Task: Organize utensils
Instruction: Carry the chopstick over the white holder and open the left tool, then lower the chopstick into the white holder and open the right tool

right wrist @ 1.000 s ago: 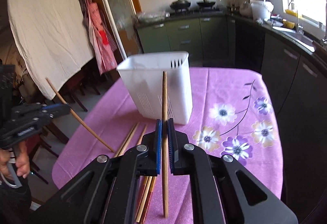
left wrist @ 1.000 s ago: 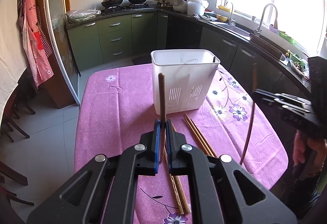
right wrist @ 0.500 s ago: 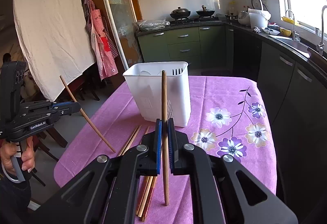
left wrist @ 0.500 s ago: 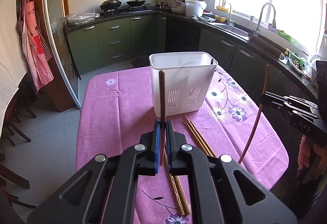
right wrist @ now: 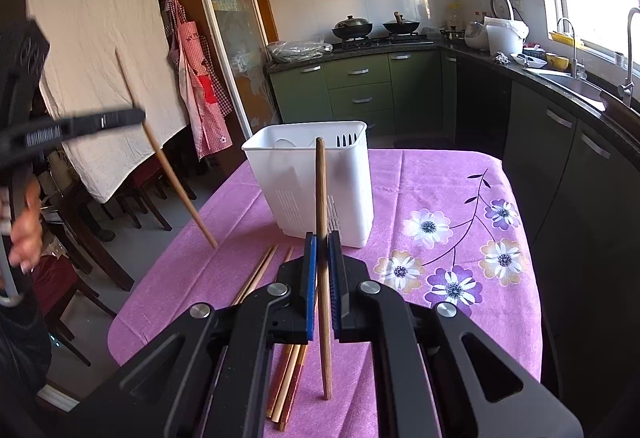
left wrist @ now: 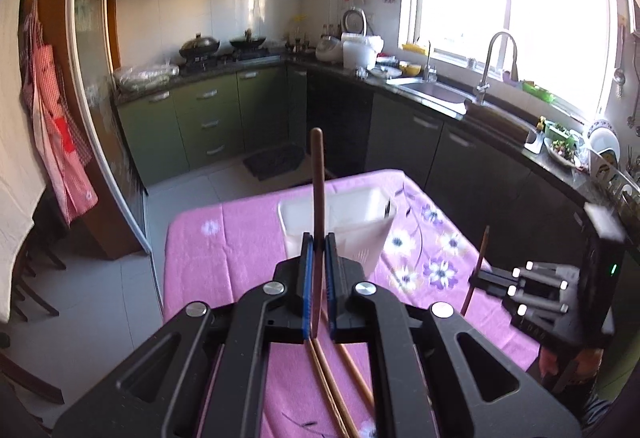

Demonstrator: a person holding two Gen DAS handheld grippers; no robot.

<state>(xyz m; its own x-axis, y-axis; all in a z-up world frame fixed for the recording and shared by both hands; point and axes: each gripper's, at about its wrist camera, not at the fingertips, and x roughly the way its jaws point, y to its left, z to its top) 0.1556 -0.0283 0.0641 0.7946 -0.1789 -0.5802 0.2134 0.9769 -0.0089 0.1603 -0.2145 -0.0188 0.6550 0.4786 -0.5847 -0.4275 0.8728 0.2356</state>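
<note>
Left gripper (left wrist: 317, 238): your blue pads are pressed together on a dark wooden chopstick (left wrist: 317, 174), held near its lower part; the long upper end points to 12 o'clock.
Right gripper (right wrist: 321, 238): clamped on a second chopstick (right wrist: 321, 198), gripped around mid-length; its lower tip hangs just above the pink cloth (right wrist: 432, 174).
Holder: the white plastic utensil caddy (right wrist: 320, 174) stands upright on the cloth at 12 o'clock of both grippers, mouth open upward.
Loose chopsticks (right wrist: 256, 274): several lie flat on the cloth at 6 to 7 o'clock of the caddy, touching one another.
Handling: judge each stick as light, stiff and smooth; a thin round shaft can pivot or slip between flat pads.
Where to hold: grip nearer the middle than the tip, so the stick stays in line as you lower it.
Risk: a tip catching the caddy rim may tilt the light caddy.
</note>
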